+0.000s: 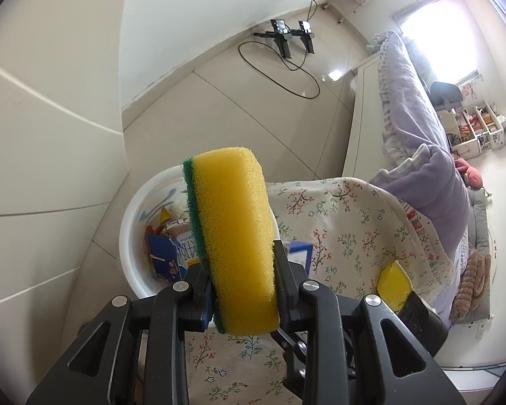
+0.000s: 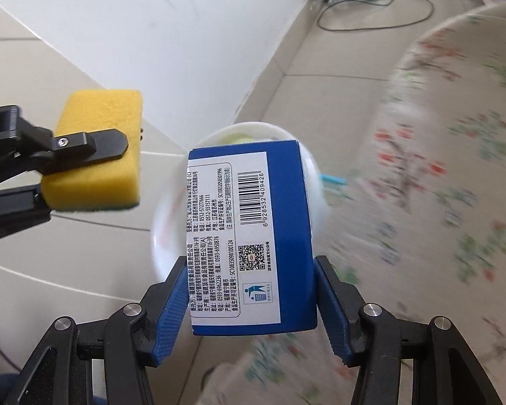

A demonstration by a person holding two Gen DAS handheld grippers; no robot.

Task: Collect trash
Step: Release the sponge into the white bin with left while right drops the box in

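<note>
Fingers of the left hand-held gripper (image 1: 243, 270) clamp a yellow-and-green sponge (image 1: 234, 233) above the white bin (image 1: 135, 209). Right hand-held gripper (image 2: 249, 290) stands half apart, clamped on a blue box (image 2: 253, 236) over that bin, beside the floral-covered bench's (image 1: 347, 222) edge.

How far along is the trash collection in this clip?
Partly done: the white bin already holds cartons and wrappers. In hand: the left gripper grips a yellow-green sponge, and the right gripper holds a blue box above the bin. Left: dropping both in.
</note>
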